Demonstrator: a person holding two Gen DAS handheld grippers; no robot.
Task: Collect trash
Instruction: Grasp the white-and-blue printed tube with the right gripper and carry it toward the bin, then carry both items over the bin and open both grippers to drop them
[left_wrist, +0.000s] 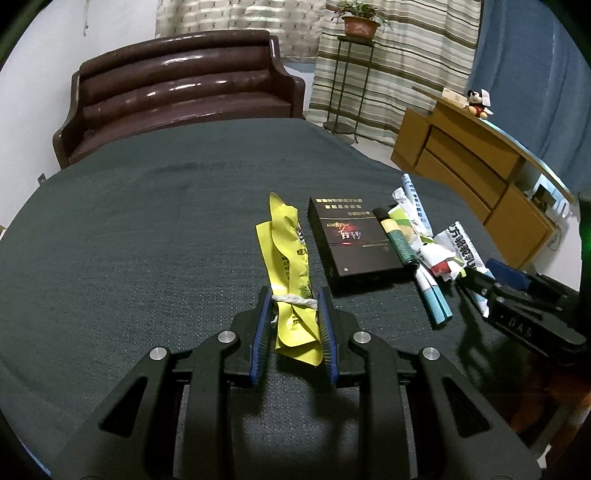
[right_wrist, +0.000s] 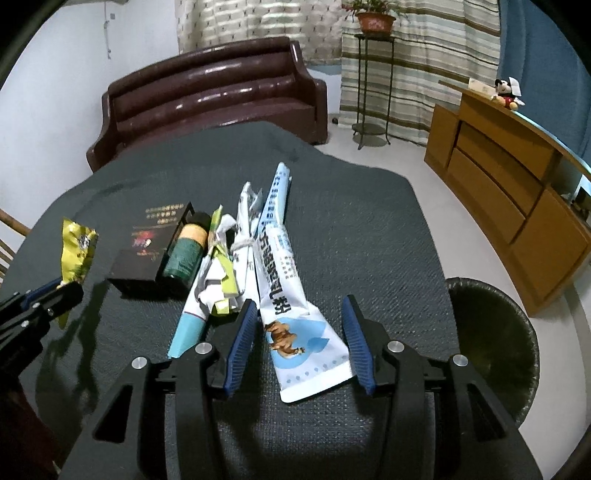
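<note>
The left gripper (left_wrist: 293, 325) pinches the yellow wrapper (left_wrist: 290, 258) at 6 o'clock. The right gripper (right_wrist: 301, 341) stands spread around the white-blue sachet (right_wrist: 291, 310); it probably must close next, then carry toward the bin (right_wrist: 495, 347) at 3 o'clock.

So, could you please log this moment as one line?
left gripper: shut on yellow wrapper | right gripper: open around blue-white sachet | bin: right of table

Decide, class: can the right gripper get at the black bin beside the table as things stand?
Probably yes. The black bin stands open just right of the right gripper, with nothing between them. The gripper is open around the white-and-blue packet, not yet gripping it.
</note>
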